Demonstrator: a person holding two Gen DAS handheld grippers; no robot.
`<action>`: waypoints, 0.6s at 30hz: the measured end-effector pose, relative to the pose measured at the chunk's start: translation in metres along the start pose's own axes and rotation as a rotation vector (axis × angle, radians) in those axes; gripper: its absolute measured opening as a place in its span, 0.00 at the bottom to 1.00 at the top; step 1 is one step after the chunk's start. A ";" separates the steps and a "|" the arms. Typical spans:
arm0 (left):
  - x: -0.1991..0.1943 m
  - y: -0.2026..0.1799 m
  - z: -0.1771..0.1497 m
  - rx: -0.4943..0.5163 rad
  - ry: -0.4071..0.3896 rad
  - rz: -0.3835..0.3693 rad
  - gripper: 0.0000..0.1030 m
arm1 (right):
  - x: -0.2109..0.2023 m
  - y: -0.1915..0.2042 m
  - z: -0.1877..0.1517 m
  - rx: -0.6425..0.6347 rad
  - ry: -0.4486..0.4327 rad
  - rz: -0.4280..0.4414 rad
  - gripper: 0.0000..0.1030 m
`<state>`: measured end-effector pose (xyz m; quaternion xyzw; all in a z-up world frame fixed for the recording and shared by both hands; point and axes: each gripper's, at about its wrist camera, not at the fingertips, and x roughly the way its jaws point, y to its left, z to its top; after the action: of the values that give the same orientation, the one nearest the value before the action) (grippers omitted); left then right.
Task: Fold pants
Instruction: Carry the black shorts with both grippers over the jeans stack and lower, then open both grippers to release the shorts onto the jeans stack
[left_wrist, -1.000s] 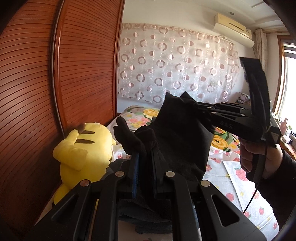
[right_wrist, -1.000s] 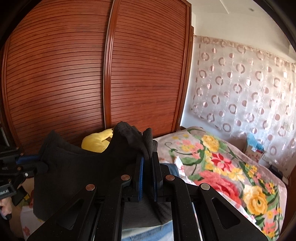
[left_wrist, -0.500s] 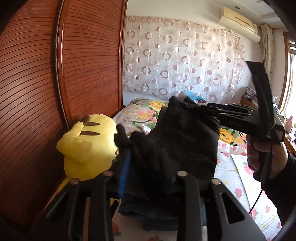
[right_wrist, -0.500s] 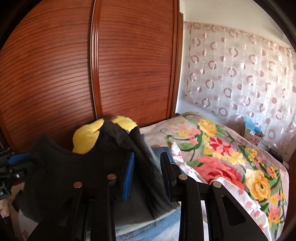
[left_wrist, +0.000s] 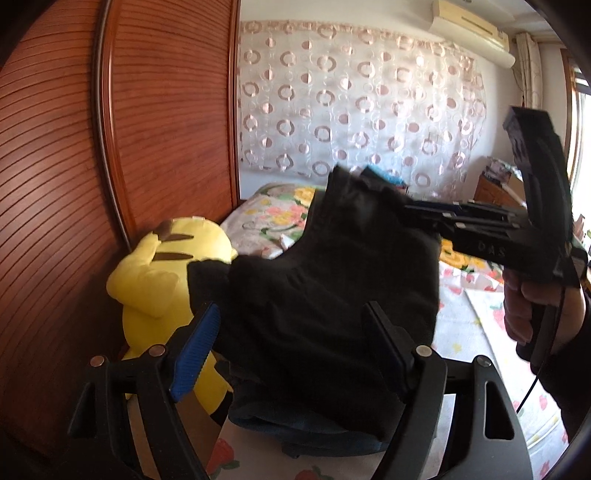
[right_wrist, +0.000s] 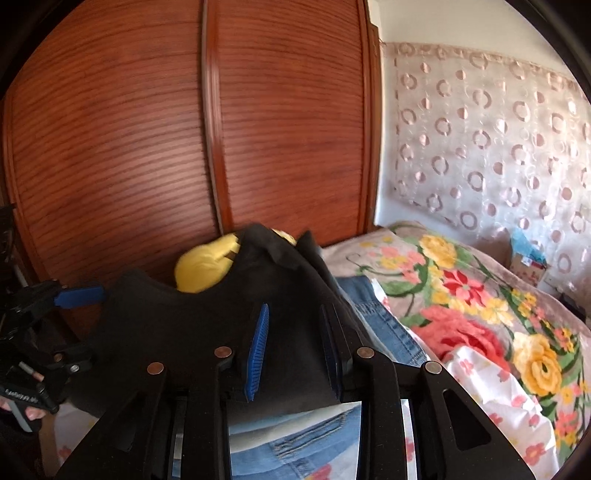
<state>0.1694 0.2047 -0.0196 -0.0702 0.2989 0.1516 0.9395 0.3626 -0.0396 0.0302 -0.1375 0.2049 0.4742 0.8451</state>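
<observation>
Pants (left_wrist: 325, 295), black and limp (light, apt to sag), settle onto a denim stack (right_wrist: 373, 314) at the bed's wardrobe-side edge. Left gripper (left_wrist: 295, 343) has just been opening, cloth between unclamped pads; right gripper (right_wrist: 295, 339) stands apart too. Hems or waistband offer the firmest hold.

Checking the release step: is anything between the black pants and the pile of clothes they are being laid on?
Nothing visible. The black pants already drape over the folded blue jeans on the floral bedspread. Both the left hand-held gripper and the right hand-held gripper have just been opening, their pads clear of the cloth lying between them.
</observation>
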 end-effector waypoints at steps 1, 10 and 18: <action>0.003 0.001 -0.002 0.001 0.009 0.001 0.77 | 0.005 -0.005 -0.001 0.007 0.012 -0.005 0.29; 0.009 0.001 -0.011 -0.013 0.028 -0.008 0.77 | 0.015 -0.007 0.007 0.026 0.027 -0.011 0.29; -0.005 -0.003 -0.010 0.016 0.004 0.005 0.77 | -0.019 0.017 -0.005 0.059 0.014 -0.054 0.29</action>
<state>0.1616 0.1984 -0.0248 -0.0621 0.3023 0.1513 0.9391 0.3380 -0.0468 0.0339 -0.1214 0.2208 0.4440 0.8599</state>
